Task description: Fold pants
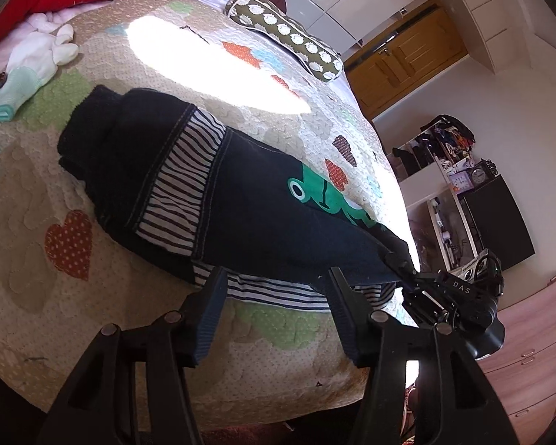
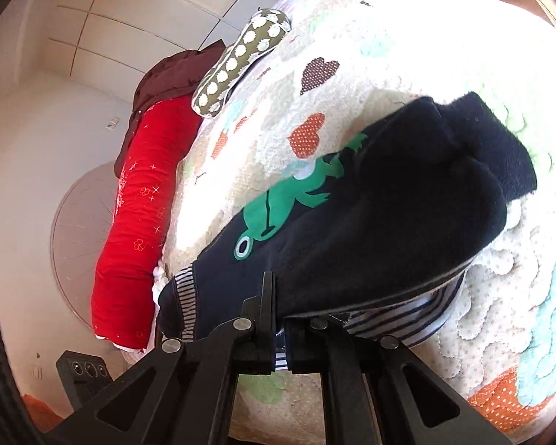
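"DAS" in white letters on black body of right gripper (image 1: pixel 404 259).

Home bedroom: quilted bed (image 1: pixel 241 352), pillows (image 2: pixel 133 215).

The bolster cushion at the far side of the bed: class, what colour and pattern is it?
Olive green with rows of white scalloped dots; the bolster cushion shows best in the left wrist view.

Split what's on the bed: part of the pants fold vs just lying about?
Job:
- dark pants with green frog print
- right gripper, shut on the pants' striped edge
- left gripper, open at the near edge

Lying about:
- white glove
- spotted cushion
- red pillow
- quilt underneath
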### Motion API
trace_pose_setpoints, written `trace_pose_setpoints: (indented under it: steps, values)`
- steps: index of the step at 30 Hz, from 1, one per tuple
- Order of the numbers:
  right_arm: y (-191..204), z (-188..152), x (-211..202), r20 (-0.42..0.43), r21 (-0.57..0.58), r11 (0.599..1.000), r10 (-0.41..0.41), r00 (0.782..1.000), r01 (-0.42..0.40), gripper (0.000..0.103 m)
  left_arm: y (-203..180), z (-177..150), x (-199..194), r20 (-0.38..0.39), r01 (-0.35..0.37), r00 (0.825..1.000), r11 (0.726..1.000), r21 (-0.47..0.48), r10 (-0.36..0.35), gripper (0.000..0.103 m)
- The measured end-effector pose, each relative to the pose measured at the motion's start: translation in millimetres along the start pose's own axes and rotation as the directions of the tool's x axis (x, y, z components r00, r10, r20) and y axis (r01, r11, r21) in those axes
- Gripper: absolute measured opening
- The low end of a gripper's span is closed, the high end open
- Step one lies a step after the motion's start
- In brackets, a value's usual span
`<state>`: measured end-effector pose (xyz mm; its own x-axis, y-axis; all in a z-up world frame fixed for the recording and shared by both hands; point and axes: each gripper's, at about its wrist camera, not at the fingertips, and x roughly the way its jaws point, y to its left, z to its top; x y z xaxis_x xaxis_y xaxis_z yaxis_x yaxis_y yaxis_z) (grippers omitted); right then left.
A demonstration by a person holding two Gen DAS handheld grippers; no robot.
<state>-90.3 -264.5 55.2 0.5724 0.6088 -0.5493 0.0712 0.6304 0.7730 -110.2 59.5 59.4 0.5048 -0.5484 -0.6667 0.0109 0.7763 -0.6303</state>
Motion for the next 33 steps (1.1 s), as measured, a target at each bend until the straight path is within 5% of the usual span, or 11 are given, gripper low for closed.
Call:
trace_pose_setpoints:
  steps: [6,18,21,30,32,33]
  values:
    - [8,11,-4,0.012,-0.001,1.0,0.026,1.0,-0.026,0.004,-11,-1,31,-0.052,0.034,0.998,0.999,0.025,-0.033,0.054]
    - [7,16,-10,0.019,-0.019,1.0,0.024,1.0,-0.023,0.004,-2,7,58,-0.12,0.114,0.985,0.991,-0.072,-0.122,0.056]
    - [8,21,-13,0.021,-0.022,0.999,0.034,0.999,-0.033,0.004,-9,0,55,-0.115,0.134,0.984,0.99,-0.047,-0.139,0.066]
    - [3,15,-20,0.016,-0.043,0.999,0.027,1.0,-0.026,0.004,4,24,57,-0.036,0.044,0.998,0.997,-0.07,-0.047,0.067]
    - [4,13,-20,0.018,-0.059,0.998,0.015,1.0,-0.014,0.004,11,33,50,-0.016,-0.011,1.0,0.997,-0.07,0.01,0.052]
    - [5,13,-20,0.02,-0.069,0.998,0.007,1.0,-0.006,0.004,13,38,48,-0.017,-0.026,1.0,0.998,-0.064,0.025,0.025]
